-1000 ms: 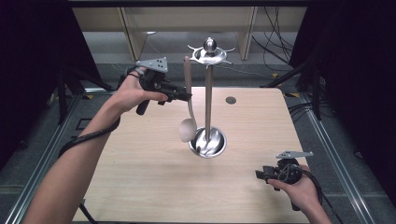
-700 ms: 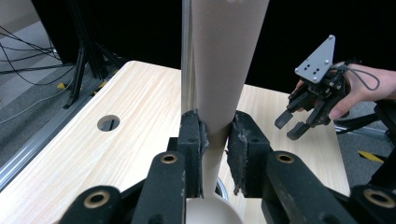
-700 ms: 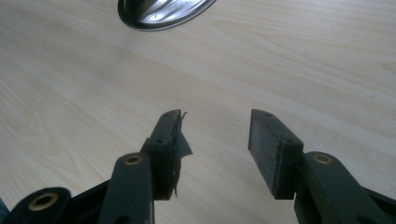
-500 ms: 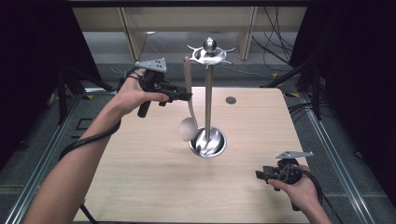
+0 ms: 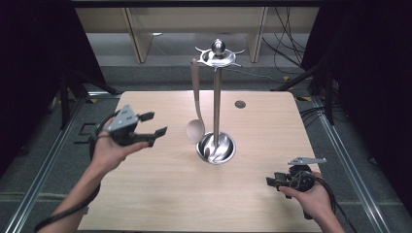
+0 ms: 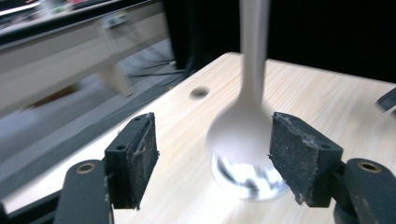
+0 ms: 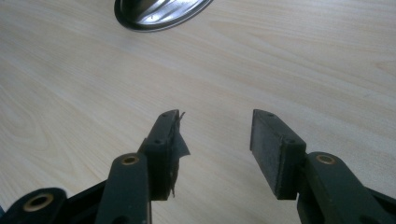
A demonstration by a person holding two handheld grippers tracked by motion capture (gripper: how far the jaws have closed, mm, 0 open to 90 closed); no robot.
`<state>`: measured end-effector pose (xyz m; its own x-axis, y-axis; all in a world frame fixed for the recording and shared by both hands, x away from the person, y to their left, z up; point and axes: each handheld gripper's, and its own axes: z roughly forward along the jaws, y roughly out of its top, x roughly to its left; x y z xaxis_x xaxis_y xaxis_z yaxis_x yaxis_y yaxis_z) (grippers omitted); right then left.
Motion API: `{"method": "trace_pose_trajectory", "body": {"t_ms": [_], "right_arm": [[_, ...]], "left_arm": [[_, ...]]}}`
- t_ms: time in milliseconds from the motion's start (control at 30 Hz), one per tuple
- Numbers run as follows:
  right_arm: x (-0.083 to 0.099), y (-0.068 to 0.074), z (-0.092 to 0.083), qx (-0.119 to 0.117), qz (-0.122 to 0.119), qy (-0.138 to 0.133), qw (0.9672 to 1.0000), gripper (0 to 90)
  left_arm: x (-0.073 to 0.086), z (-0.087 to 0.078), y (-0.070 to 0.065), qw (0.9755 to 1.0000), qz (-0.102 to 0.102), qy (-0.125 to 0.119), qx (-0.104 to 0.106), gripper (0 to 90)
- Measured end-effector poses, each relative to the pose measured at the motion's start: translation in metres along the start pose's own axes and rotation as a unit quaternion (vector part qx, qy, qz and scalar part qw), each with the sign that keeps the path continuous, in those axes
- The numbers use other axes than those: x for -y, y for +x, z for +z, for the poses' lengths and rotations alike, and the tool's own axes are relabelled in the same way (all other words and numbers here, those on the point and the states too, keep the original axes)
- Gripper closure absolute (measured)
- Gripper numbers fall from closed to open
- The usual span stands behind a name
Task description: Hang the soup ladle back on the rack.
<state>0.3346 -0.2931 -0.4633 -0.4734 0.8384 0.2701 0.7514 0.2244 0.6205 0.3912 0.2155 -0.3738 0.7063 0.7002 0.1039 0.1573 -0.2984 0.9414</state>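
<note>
A metal utensil stand [image 5: 216, 97] rises from its round base [image 5: 216, 148] at the table's middle. A beige spoon [image 5: 195, 130] hangs from a hook at its top, bowl down. My left gripper [image 5: 156, 124] is held above the table to the spoon's left, apart from it. Its jaws have just been opening and stand open with nothing between them. In the left gripper view the blurred spoon [image 6: 239, 135] and base [image 6: 247, 181] lie beyond the gripper [image 6: 212, 128]. My right gripper [image 5: 269, 182] rests near the front right; its jaws [image 7: 215, 121] have just opened further, empty over bare wood.
A small dark hole [image 5: 239, 104] sits in the wooden table [image 5: 160, 194] behind the stand. Cables [image 5: 311, 114] run along the floor at the right, and pale shelving [image 5: 145, 29] stands beyond the far edge. The stand's base [image 7: 159, 11] lies ahead of the right jaws.
My left gripper has let go of the spoon's handle and dropped down and left, toward the person. The spoon now hangs free on the stand. The right hand has stayed put.
</note>
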Motion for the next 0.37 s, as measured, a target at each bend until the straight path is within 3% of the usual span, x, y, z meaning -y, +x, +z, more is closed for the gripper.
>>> {"method": "trace_pose_trajectory", "body": {"t_ms": [133, 167, 267, 300, 367], "right_arm": [[0.001, 0.0, 0.002, 0.005, -0.004, 0.003, 1.0, 52.5], [0.001, 0.001, 0.003, -0.003, 0.001, 0.003, 1.0, 52.4], [0.001, 0.0, 0.004, 0.01, -0.007, 0.008, 0.9999, 52.0], [0.001, 0.001, 0.005, -0.003, 0.001, 0.007, 1.0, 51.9], [0.002, 0.001, 0.006, -0.004, -0.003, 0.009, 1.0, 51.6]], "left_arm": [[0.06, -0.021, -0.006, 0.9983, -0.042, 0.003, -0.04, 29.9], [0.079, -0.025, -0.009, 0.9976, -0.05, 0.013, -0.046, 30.2], [0.095, -0.03, -0.016, 0.9968, -0.045, 0.046, -0.048, 31.2], [0.097, -0.032, -0.017, 0.9965, -0.045, 0.049, -0.051, 31.5], [0.099, -0.034, -0.022, 0.996, -0.049, 0.053, -0.051, 32.0]]}}
